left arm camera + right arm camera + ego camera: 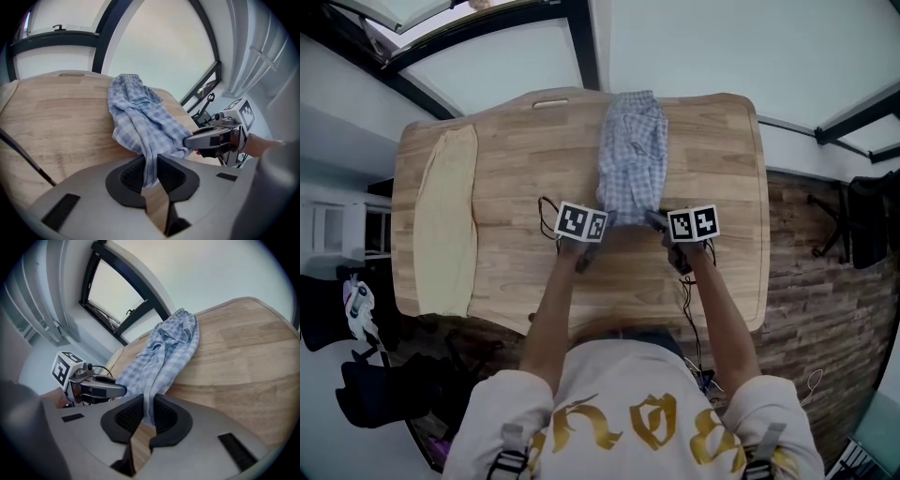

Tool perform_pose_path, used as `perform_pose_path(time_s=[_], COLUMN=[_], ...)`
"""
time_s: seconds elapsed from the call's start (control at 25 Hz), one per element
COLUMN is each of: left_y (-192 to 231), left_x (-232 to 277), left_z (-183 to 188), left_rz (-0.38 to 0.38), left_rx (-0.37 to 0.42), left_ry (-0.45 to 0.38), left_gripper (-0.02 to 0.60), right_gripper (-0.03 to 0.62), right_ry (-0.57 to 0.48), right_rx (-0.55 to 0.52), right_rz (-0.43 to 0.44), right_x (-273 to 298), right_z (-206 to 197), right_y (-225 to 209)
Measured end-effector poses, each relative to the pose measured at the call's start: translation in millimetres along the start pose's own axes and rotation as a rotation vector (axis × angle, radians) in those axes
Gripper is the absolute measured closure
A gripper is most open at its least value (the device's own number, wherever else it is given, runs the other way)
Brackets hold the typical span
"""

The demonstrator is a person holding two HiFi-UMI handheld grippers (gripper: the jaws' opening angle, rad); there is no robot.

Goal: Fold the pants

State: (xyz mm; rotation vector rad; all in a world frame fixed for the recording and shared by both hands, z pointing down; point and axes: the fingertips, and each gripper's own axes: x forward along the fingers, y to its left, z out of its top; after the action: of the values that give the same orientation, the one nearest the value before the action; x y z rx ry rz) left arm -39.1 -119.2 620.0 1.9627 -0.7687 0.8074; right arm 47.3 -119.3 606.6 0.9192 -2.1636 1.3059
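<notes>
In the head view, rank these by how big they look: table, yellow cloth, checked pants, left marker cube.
Largest to smallest:
1. table
2. yellow cloth
3. checked pants, only somewhat smaller
4. left marker cube

White gold-lettered T-shirt [628, 394]; grey left claw [151, 161] and right claw [149, 406] have black ribbed pads [131, 176], black-and-white marker cubes [581, 222].

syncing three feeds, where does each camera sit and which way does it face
Head view: on the head, steeply down at the table; forearms, left gripper, right gripper show.
Left gripper view: on that gripper, along its jaws shut on the pants; right gripper at right.
Right gripper view: likewise, shut on the pants; left gripper at left.
All share pants and table.
</notes>
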Motion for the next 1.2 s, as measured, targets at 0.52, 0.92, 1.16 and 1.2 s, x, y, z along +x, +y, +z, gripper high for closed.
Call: perform_pose_path(time_s=[0.52, 0.92, 1.16, 1.2], left_y=[-53.7, -73.4, -82.4, -83.3], left_x=[-49.0, -90.7, -104.1, -104.6], left_z=[-112.2, -107.8, -81.5, -76.2], left_rz=[-0.071, -0.106, -0.11, -0.11], left_rx=[0.035, 0.044, 0.074, 0.08], left_ry=[0.039, -0.038, -0.03, -0.024], left_gripper=[0.497, 0.497, 0.496, 0.497], right_gripper=[0.537, 0.537, 0.537, 0.537], right_ry=[-0.047, -0.151, -0.159, -0.159], right_rx=[0.05, 0.002, 0.026, 0.036], right_rz=[-0.022, 0.002, 0.021, 0.03], right_x=[-42.7, -75.9, -87.7, -89.2], right_z=[-114.0, -107.0, -85.8, -80.6], right_y=[68.4, 109.8, 113.8, 113.2])
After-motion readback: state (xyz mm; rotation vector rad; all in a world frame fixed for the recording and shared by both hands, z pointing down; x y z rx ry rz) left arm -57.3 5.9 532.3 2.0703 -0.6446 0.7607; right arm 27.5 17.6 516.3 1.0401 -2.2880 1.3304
